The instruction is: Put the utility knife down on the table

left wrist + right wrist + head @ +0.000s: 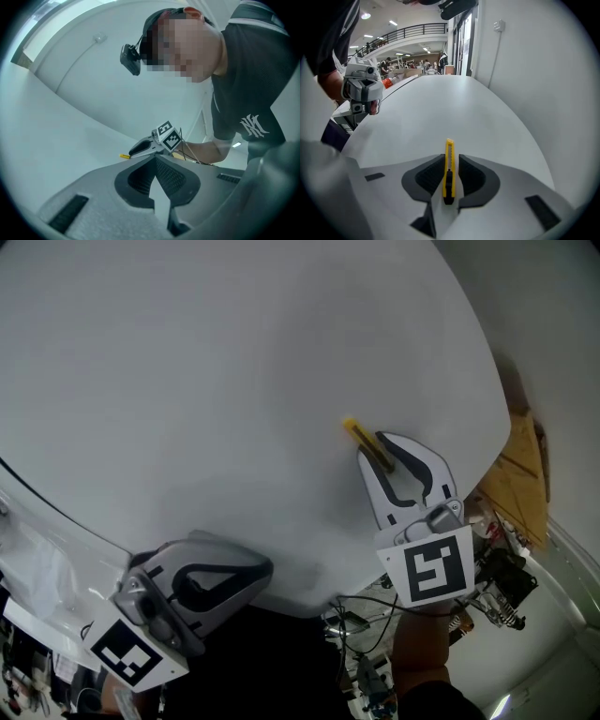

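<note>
A yellow utility knife [449, 168] with a black slider stands on edge between the jaws of my right gripper [450, 157], which is shut on it. Its front end pokes out past the fingertips. In the head view the knife [362, 435] sticks out up-left of the right gripper [378, 457], low over the white table [234, 362]. My left gripper [265, 569] hangs at the table's near edge, jaws shut on nothing. The left gripper view looks past its closed jaws [155, 160] at the right gripper [144, 147] and the knife tip [124, 156].
A cardboard box [521, 474] sits beyond the table's right edge. Cables and electronics [497, 585] hang near the right gripper. Clutter [37, 652] lies at lower left. A white wall [543, 70] runs along the table's right side. The person leans over the table.
</note>
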A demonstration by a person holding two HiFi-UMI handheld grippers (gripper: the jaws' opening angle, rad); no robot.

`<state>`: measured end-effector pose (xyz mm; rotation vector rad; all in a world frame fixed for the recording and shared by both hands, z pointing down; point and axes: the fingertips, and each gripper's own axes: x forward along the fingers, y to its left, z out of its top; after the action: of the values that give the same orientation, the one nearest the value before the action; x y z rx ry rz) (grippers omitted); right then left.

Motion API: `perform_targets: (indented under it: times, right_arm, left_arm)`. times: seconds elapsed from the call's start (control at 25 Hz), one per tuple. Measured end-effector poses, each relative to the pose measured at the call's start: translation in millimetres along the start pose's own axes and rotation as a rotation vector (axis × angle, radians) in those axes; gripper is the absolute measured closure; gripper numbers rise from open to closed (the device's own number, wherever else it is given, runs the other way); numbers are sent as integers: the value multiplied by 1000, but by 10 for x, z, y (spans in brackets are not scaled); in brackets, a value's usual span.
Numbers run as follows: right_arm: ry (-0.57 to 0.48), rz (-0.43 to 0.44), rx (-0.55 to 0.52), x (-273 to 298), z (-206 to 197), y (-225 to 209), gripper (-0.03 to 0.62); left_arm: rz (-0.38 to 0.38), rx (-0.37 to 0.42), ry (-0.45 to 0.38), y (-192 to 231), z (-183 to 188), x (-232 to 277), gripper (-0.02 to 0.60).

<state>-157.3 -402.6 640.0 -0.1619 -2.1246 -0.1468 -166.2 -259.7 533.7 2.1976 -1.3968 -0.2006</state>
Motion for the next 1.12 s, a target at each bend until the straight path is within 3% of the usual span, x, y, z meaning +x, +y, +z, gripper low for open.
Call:
perform_targets:
  times: [0.12,0.24,0.36,0.52,0.68,0.84,1.0,1.12]
  right_arm:
    - [-88,-48,67,-235,99,-80,514]
    - [-276,9,288,-593,245,12,519]
    - [-503,53,497,-982,400,259,536]
    - [-686,66,647,-1858,583,743,579]
    - [-810,51,657,-2880,828,1231,589]
    - [-953,82,578,-3653,1068,1875,589]
    - [-1046,53,457,-4274,1067,2433,589]
    - [-1119,52,390,-4666,940,2926,589]
  left_arm:
    - [-17,39,-17,-132,156,-147,577]
    - [-69,81,-17,-187,156,-348,577]
    - [-107,-16,56,-109,-106,-561,577]
    - [-218,-81,19,-351,-11,-678,577]
    - [-294,-35,-8,-817,543,-745,577]
    - [-359,82,-147,-1442,1336,-956,577]
    - [-393,275,-205,-2321,1794,-1180,577]
    - [-424,417,-204,-3043,1784,-1385,576]
